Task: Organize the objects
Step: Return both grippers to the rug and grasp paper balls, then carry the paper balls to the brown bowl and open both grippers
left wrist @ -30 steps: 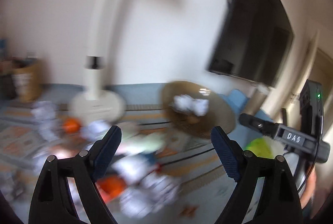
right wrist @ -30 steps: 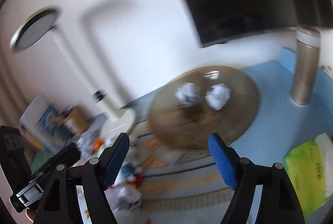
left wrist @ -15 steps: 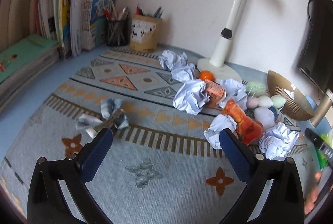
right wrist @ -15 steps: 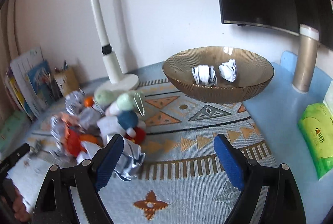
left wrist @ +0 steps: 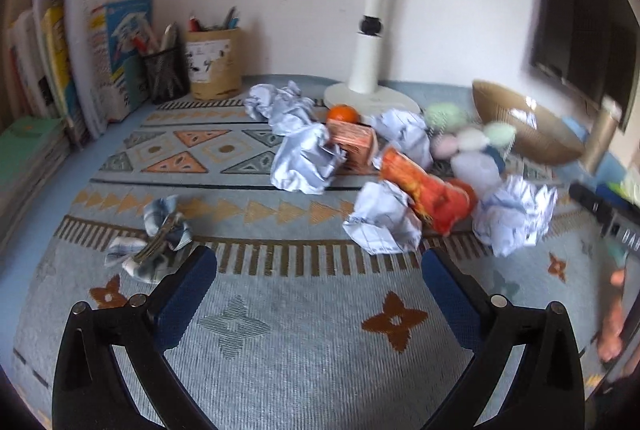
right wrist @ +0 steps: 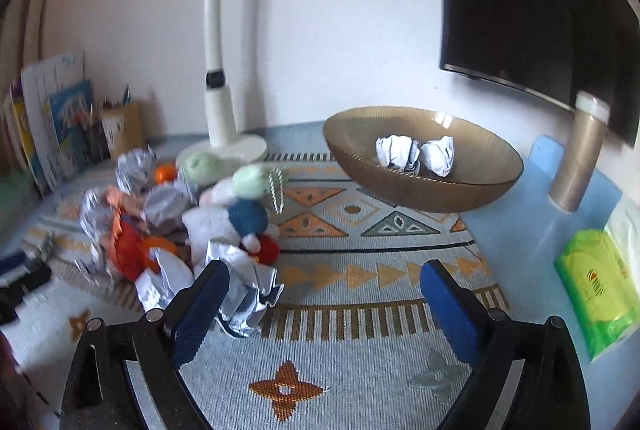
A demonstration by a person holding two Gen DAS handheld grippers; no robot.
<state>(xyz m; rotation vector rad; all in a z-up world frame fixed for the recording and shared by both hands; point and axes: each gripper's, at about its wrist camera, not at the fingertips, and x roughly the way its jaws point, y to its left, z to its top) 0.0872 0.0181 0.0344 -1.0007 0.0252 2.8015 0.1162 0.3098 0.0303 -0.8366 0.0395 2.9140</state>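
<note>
Crumpled paper balls, an orange packet [left wrist: 430, 196], a small box [left wrist: 354, 144], an orange [left wrist: 343, 113] and soft toys [right wrist: 240, 214] lie heaped on the patterned mat [left wrist: 280, 330]. One paper ball [left wrist: 380, 224] sits just beyond my left gripper [left wrist: 318, 274], which is open and empty above the mat. A brown bowl [right wrist: 472, 186] holds two paper balls [right wrist: 416, 154]. My right gripper [right wrist: 324, 288] is opening with nothing between its fingers; a paper ball [right wrist: 248, 294] lies by its left finger [right wrist: 200, 304]. A crumpled scrap [left wrist: 150, 242] lies left.
A white desk lamp [left wrist: 370, 42] stands at the back wall. Books [left wrist: 92, 42] and pen cups [left wrist: 212, 64] line the back left. A dark screen [right wrist: 532, 2], a gold flask [right wrist: 576, 158] and a green tissue pack [right wrist: 596, 290] are on the right.
Both grippers dropped and tilted down from facing the wall and bowl toward the mat. Their jaws widened. The last half second brought only a small shift closer to the pile.
</note>
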